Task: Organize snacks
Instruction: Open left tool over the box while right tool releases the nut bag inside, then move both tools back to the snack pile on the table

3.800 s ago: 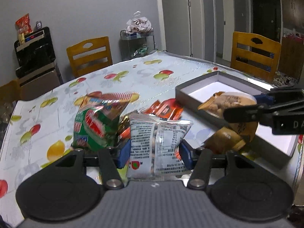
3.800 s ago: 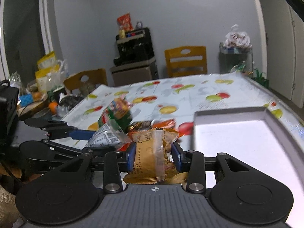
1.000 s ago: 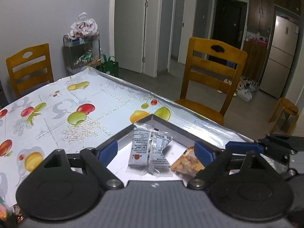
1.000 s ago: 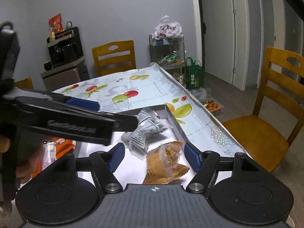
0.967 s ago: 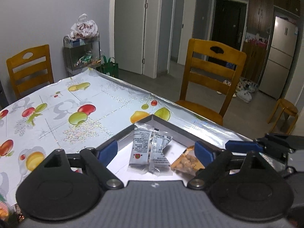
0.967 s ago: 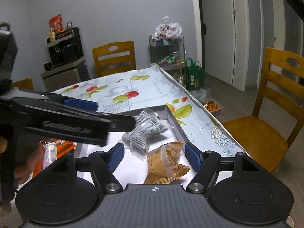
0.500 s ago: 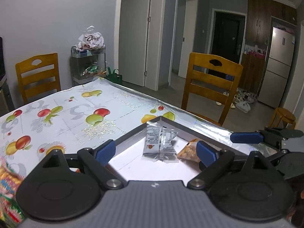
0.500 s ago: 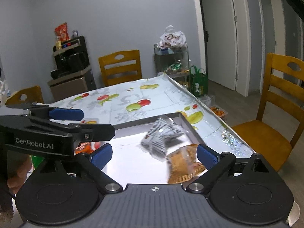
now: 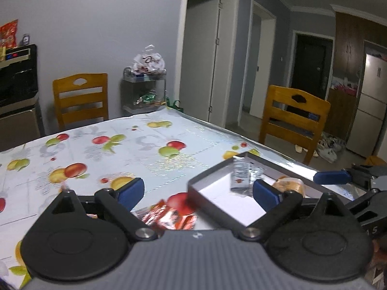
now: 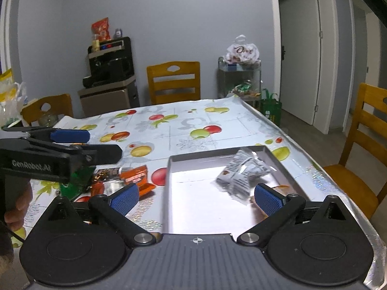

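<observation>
Two grippers spread, empty: left gripper (image 10: 70, 142) reads "GenRobot.AI" | right gripper (image 10: 197, 197) | silver packet (image 10: 241, 172) print illegible

Each black tool (image 10: 197, 199) has blue textured pads (image 10: 124, 198), silver screws.

Grey tray (image 10: 169, 181) on bench holds silver-white pkt (image 10: 241, 172) w/ orange pkt (image 9: 289, 184) just beside it, while orange (image 10: 135, 175) & green pkts (image 10: 75, 181) lie outside, left of tray.
</observation>
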A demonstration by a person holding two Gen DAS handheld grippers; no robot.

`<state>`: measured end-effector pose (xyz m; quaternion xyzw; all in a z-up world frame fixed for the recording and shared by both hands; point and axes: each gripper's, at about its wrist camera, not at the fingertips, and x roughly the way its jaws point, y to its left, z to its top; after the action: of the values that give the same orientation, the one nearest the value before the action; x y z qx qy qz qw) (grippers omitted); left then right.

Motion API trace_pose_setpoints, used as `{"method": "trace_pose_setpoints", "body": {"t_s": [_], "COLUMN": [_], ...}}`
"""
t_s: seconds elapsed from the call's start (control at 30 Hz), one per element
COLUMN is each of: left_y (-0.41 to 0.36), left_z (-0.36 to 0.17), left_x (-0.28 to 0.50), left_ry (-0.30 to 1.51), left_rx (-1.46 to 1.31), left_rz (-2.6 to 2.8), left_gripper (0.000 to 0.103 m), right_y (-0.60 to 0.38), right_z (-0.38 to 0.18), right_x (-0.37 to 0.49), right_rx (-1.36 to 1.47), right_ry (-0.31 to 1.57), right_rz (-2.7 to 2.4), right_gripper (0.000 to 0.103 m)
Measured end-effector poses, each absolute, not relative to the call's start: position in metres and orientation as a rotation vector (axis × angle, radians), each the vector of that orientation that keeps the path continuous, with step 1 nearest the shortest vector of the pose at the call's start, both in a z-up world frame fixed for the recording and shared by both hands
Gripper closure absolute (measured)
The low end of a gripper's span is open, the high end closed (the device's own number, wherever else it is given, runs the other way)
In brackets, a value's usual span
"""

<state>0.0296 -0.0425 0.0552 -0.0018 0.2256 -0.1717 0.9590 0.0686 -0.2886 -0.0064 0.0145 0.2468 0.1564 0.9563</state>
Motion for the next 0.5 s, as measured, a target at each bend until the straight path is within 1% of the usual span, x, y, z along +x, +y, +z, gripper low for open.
{"method": "trace_pose_setpoints", "body": {"t_s": [0.27, 0.5], "left_y": [-0.011, 0.008], "left_z": [0.053, 0.041], "left_x": [0.017, 0.014], "left_ry": [0.396, 0.394], "left_rx": [0.061, 0.063], "left_rz": [-0.258, -0.238], "left_gripper": [0.002, 0.002], "right_y": [-0.268, -0.252], "right_z": [-0.003, -0.006], "right_x": [0.063, 0.062], "right_rx": [0.006, -0.012], "right_ry": [0.496, 0.505], "right_rz": [0.335, 0.348], "right_gripper": [0.000, 0.000]}}
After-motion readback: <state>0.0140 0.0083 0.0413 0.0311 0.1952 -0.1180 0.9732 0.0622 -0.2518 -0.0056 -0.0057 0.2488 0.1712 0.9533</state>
